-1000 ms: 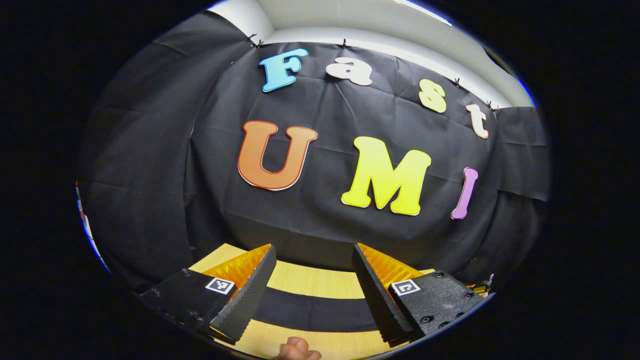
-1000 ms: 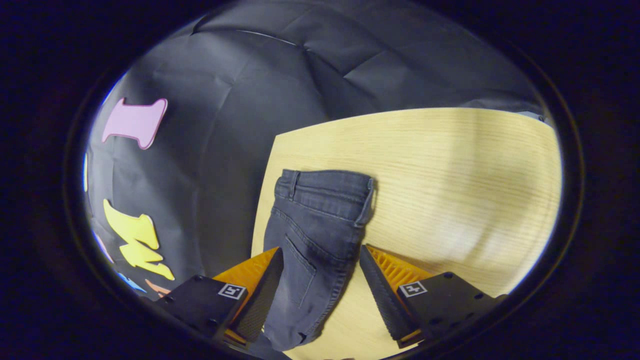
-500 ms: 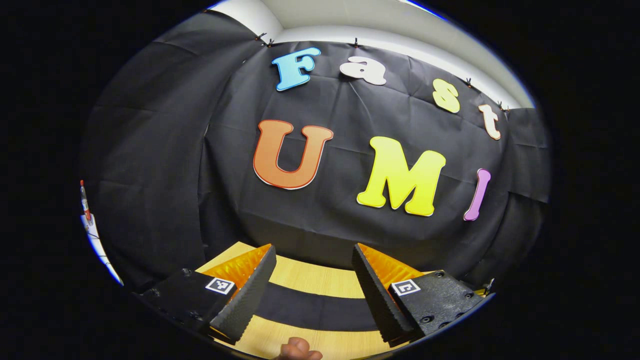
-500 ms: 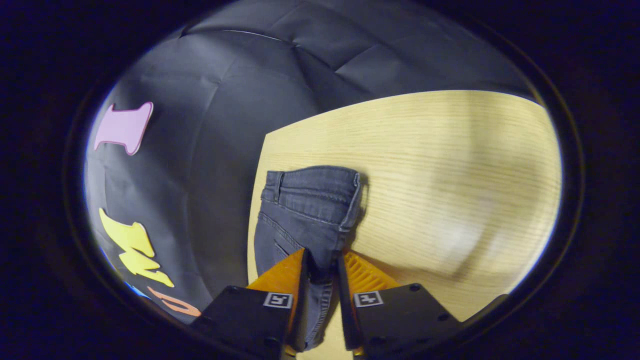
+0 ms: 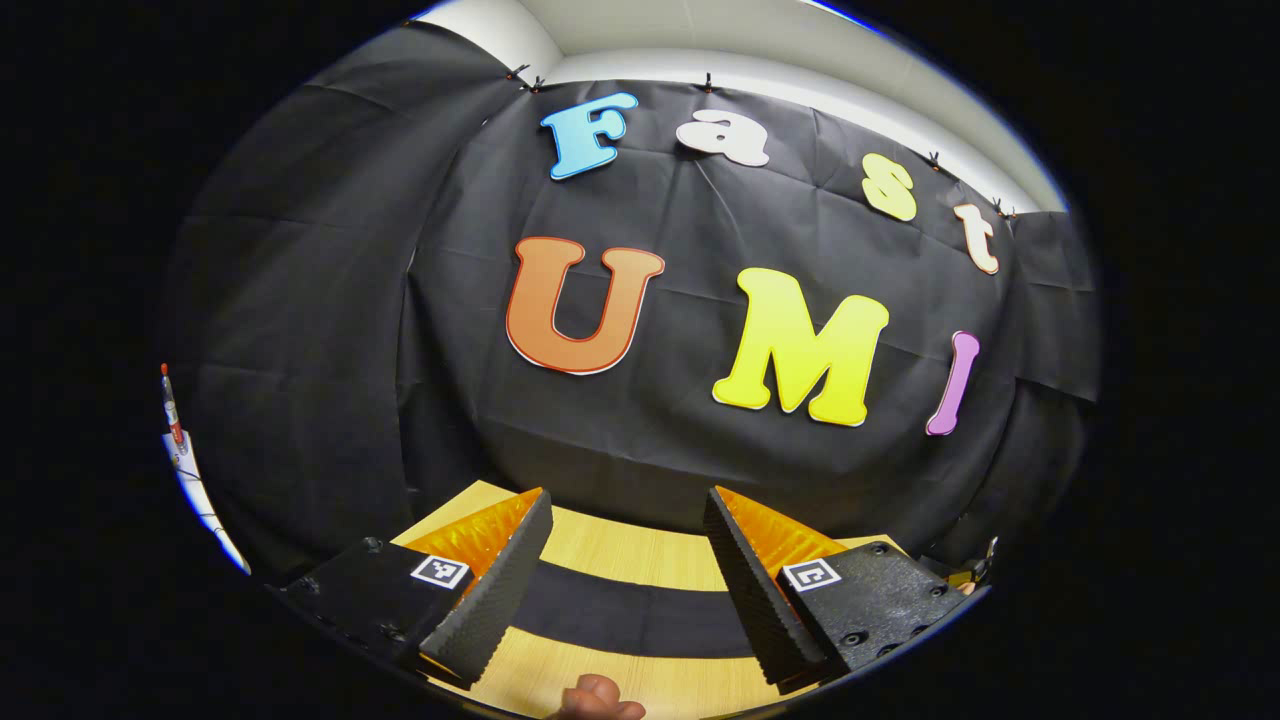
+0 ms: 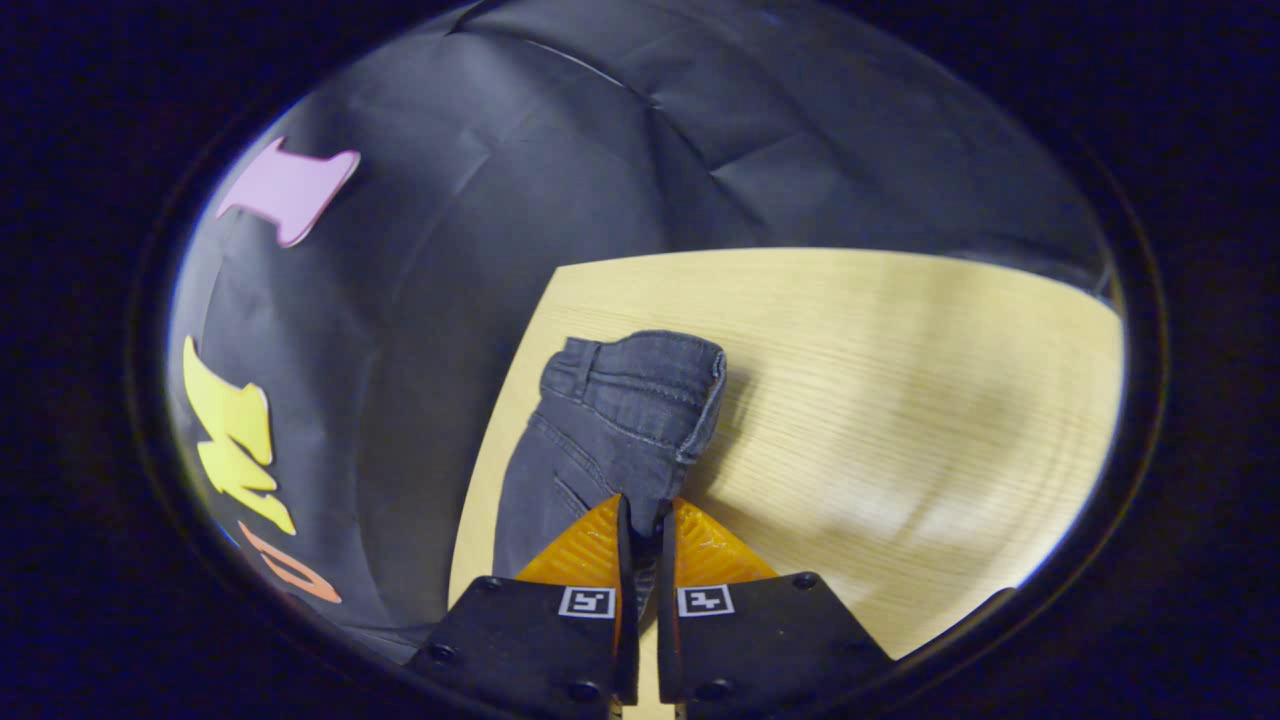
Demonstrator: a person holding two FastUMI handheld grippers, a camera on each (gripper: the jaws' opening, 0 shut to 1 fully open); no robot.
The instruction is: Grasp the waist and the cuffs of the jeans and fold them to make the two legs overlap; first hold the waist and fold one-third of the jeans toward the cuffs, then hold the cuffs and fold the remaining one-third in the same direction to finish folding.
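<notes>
In the right gripper view the dark grey jeans (image 6: 625, 400) lie on the wooden table (image 6: 900, 370), with the waistband at the far end. My right gripper (image 6: 643, 505) is shut on a pinch of denim below the waist, and the cloth bunches up between its orange fingers. In the left gripper view a dark band of the jeans (image 5: 630, 620) runs across the table beneath my left gripper (image 5: 627, 495). That gripper hangs open above it with nothing between its fingers (image 5: 490, 600).
The jeans lie close to the table's edge beside the black cloth wall (image 6: 420, 300). Bare wood spreads to the right of them in the right gripper view. A person's fingertip (image 5: 595, 700) pokes in at the bottom of the left gripper view.
My right gripper went from wide open to shut on the denim near the waist, and the waist end has bunched and narrowed. The left gripper has hardly moved.
</notes>
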